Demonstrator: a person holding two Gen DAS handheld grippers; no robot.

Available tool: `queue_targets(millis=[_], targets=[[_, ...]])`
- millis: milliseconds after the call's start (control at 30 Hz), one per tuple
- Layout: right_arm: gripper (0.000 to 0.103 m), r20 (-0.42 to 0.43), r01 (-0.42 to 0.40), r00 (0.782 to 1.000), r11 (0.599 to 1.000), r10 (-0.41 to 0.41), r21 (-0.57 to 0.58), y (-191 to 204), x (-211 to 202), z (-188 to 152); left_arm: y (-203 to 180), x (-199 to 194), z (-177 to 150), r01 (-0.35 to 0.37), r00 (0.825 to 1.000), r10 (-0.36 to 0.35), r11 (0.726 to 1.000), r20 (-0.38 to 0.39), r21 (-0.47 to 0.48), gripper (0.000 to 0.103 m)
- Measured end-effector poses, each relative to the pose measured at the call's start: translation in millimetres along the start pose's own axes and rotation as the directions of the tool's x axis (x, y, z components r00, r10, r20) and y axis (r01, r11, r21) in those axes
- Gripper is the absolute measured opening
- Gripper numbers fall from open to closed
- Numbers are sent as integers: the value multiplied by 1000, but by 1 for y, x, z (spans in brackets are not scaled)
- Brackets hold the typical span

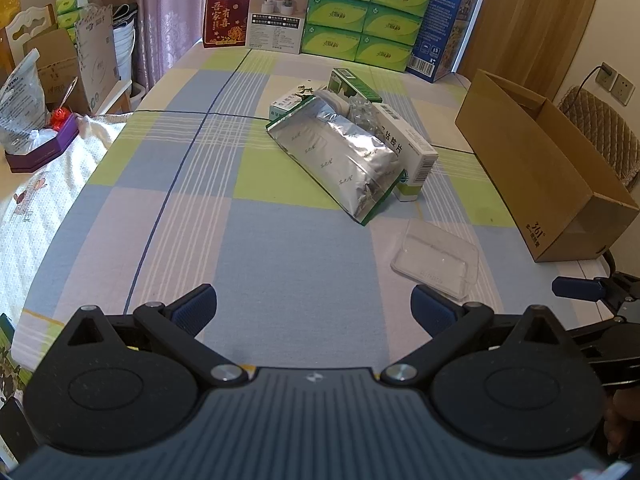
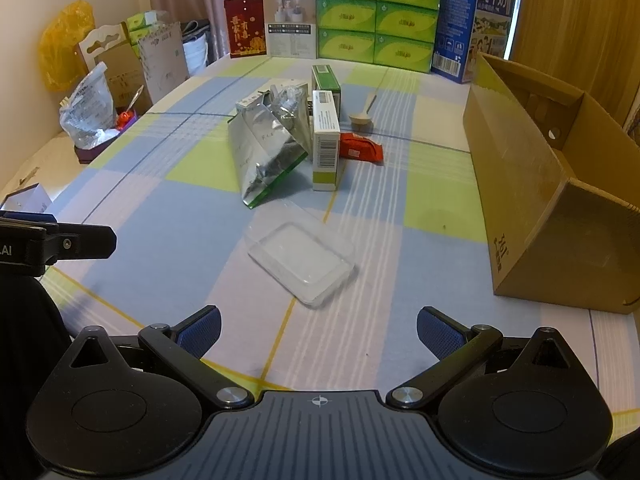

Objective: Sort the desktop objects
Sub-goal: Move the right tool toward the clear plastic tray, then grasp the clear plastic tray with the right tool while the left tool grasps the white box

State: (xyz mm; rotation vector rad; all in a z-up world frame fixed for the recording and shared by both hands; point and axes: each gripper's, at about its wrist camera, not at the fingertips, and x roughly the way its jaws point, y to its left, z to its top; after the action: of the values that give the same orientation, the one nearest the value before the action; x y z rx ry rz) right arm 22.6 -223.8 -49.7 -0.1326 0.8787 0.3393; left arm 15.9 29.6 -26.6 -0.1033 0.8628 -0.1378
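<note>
A pile of objects lies mid-table: a silver foil pouch (image 1: 340, 152) (image 2: 268, 148), a white medicine box (image 1: 412, 148) (image 2: 325, 136), a green box (image 1: 352, 84) (image 2: 326, 80), an orange-red packet (image 2: 360, 147) and a small spoon (image 2: 362, 118). A clear plastic tray (image 1: 436, 266) (image 2: 302, 262) lies nearer, just ahead of both grippers. My left gripper (image 1: 314, 308) is open over bare cloth, the tray by its right finger. My right gripper (image 2: 318, 330) is open and empty, just short of the tray.
An open brown cardboard box (image 1: 540, 168) (image 2: 532, 184) stands at the right. Green tissue packs (image 1: 364, 16) (image 2: 376, 16), a blue milk carton (image 2: 472, 24) and other boxes line the far edge. Bags and cartons crowd the left side (image 1: 48, 92). The checked tablecloth (image 1: 280, 248) covers the table.
</note>
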Motion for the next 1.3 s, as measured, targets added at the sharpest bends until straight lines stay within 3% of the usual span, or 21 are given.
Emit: queue_targets(millis=[767, 1033, 1300], targets=[[101, 2, -25, 1000, 999, 25, -37, -12, 15, 9, 2, 7, 7, -33, 997, 32, 999, -65, -17, 102], [101, 4, -104, 994, 977, 107, -185, -2, 29, 17, -3, 14, 9, -49, 993, 52, 998, -108, 28, 102], [101, 23, -132, 988, 913, 153, -387, 4, 53, 24, -2, 17, 22, -68, 993, 73, 996, -92, 55, 102]])
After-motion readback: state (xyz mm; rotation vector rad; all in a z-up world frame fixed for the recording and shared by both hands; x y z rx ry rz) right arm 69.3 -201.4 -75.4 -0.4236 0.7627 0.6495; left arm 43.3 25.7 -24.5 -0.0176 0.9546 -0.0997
